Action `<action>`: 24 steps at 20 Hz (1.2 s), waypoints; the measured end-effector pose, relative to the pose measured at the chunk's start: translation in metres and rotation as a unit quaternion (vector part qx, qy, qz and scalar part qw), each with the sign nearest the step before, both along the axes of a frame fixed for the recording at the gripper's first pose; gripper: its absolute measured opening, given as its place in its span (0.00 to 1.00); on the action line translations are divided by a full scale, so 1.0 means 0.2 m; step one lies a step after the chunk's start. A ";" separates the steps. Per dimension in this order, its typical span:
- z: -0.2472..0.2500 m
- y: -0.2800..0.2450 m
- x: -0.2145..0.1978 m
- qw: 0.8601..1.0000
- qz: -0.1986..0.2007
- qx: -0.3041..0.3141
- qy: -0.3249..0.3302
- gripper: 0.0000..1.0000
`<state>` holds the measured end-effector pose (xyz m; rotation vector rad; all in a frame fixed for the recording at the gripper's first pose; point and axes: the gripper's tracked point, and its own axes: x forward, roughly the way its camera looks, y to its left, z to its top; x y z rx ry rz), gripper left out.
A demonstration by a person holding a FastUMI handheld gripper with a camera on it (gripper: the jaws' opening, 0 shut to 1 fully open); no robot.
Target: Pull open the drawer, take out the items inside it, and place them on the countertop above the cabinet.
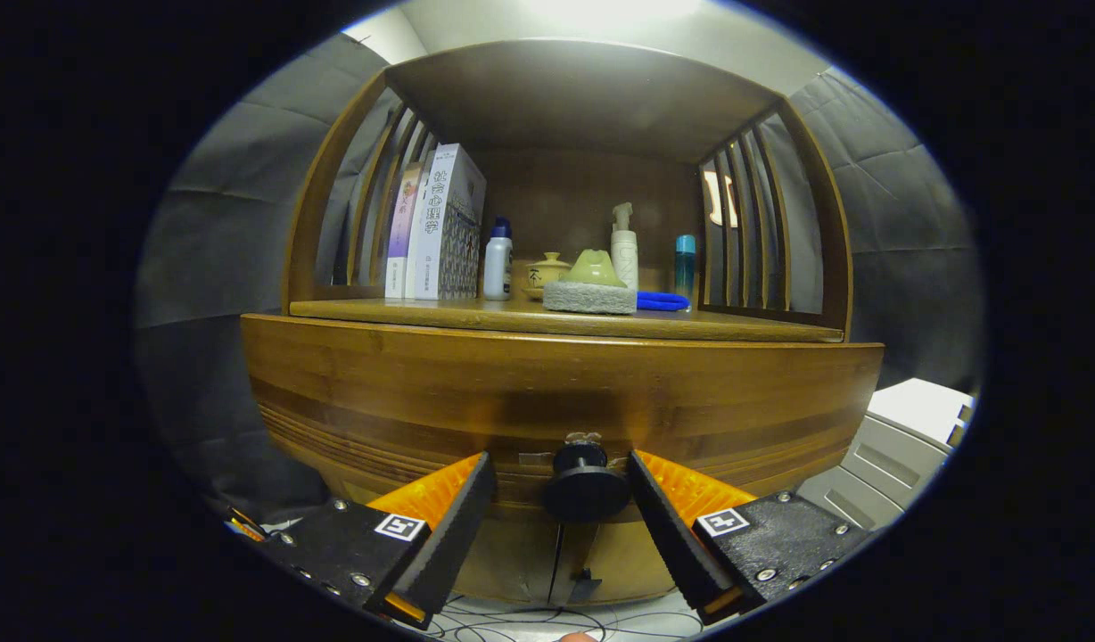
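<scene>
While the knob sits between the two fingers, the gripper hangs at the drawer front w/ its jaws spread wider than the knob; a gap shows on each side, so it has hold of nothing. Drawer front looks flush w/ the cabinet, i.e. closed, tho the fisheye bends the wood and a slight gap can't be ruled out. Contents of the drawer are hidden.

Up at 12 o'clock from the knob, the countertop carries books at 11, a white bottle, a small lidded pot, a sponge w/ a green piece on top, a pump bottle, a blue cloth and a teal bottle toward 1. Whether any of these came from the drawer can't be told.

Progress, as a judgement: the scene fits either a drawer about to be pulled, items inside, or one emptied and pushed shut again. Fingers framing the knob suit both.
</scene>
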<state>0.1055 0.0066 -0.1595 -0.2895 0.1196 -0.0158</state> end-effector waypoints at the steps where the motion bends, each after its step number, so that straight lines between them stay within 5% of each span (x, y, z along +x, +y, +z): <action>1: 0.00 -0.01 0.03 1.000 0.000 0.000 -0.001 0.95; 15: 0.00 0.01 0.20 1.000 0.008 -0.012 -0.016 0.95; 24: 0.33 0.03 -0.12 0.999 0.030 0.032 -0.021 0.96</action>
